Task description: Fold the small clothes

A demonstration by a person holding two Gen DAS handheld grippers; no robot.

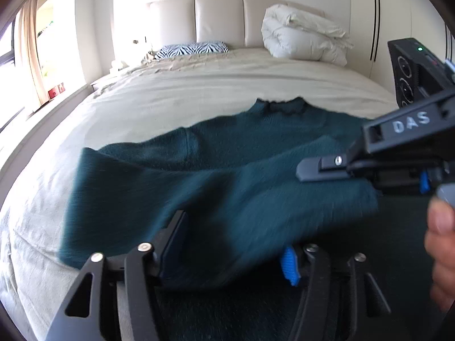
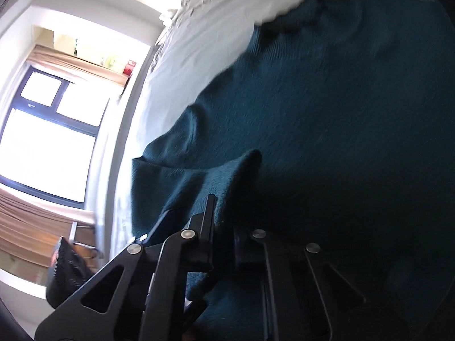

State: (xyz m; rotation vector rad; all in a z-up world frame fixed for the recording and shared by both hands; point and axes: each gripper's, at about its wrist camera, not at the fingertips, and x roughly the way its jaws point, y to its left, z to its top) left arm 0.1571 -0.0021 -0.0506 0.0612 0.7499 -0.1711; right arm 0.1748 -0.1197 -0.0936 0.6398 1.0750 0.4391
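Note:
A dark teal sweater [image 1: 227, 176] lies spread on the beige bed sheet [image 1: 176, 99], collar toward the headboard, its near part folded over itself. In the left wrist view my left gripper [image 1: 231, 253] stands open at the sweater's near edge. Cloth lies loose between its black finger [image 1: 175, 241] and its blue pad [image 1: 290, 267]. My right gripper [image 1: 310, 170] comes in from the right, shut on the folded layer. In the rolled right wrist view the sweater [image 2: 327, 99] fills the frame, and the right gripper [image 2: 224, 218] pinches a raised fold of it.
A folded white duvet [image 1: 301, 34] and a zebra-print pillow [image 1: 193, 49] lie by the padded headboard [image 1: 219, 20]. Windows and curtains [image 1: 28, 51] run along the bed's left side. A person's hand [image 1: 440, 244] holds the right gripper's handle.

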